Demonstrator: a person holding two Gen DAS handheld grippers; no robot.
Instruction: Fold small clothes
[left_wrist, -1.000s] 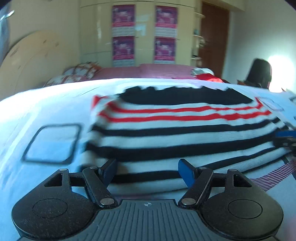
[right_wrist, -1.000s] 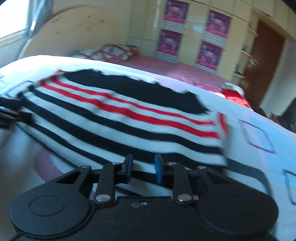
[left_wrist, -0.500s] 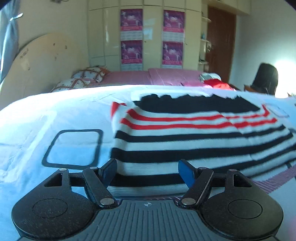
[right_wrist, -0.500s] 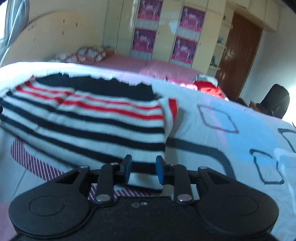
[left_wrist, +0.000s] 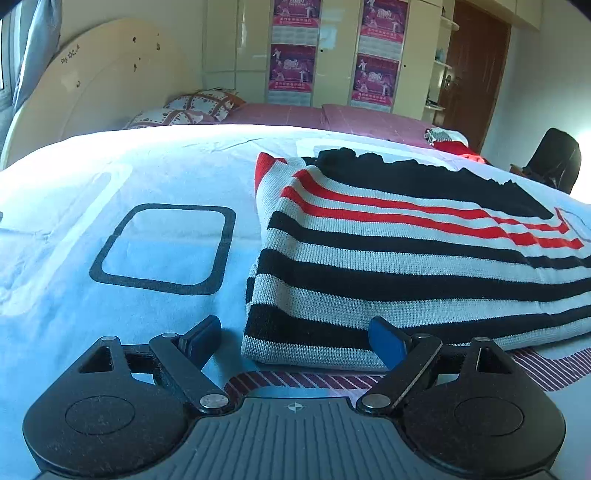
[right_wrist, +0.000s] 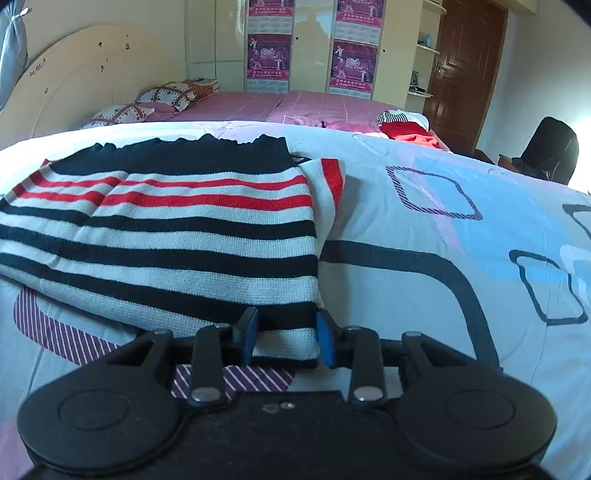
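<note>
**Op:** Sweater (left_wrist: 406, 258) lies flat on the printed bedsheet (left_wrist: 110, 184), striped black, white and red, already doubled over from what I see. Sleeve w/ the red cuff (right_wrist: 332, 177) sticks out past the folded edge at the far corner.

**Sup:** Tongs?

**Op:** Left gripper (left_wrist: 295, 338) is wide and opening further. Near corner of the sweater sits between the jaws but the pads aren't pressing on it. Right gripper (right_wrist: 286, 336) is narrower, also opening; hem corner lies between its blue pads (right_wrist: 325, 341), and I see gaps on both sides, so I read that as let go, not held.

**Sup:** So which step?

**Op:** My guess: release after a fold. Both tongs sit at the near hem, one per corner, each letting the knit drop onto the sheet.

**Sup:** Next?

**Op:** Prob. a second fold. I'd need to back both off the hem w/o dragging it, then re-grip at the near corners, or take one side edge and carry it across. Knit is thick and doubled, so jaws must open enough to take both layers. That stray cuff wants tucking first, else it pokes out of the bundle.

**Sup:** Other clothes?

**Op:** Red and striped pile (right_wrist: 404, 127) on the pink bed (right_wrist: 295, 107) behind, well apart.
</note>
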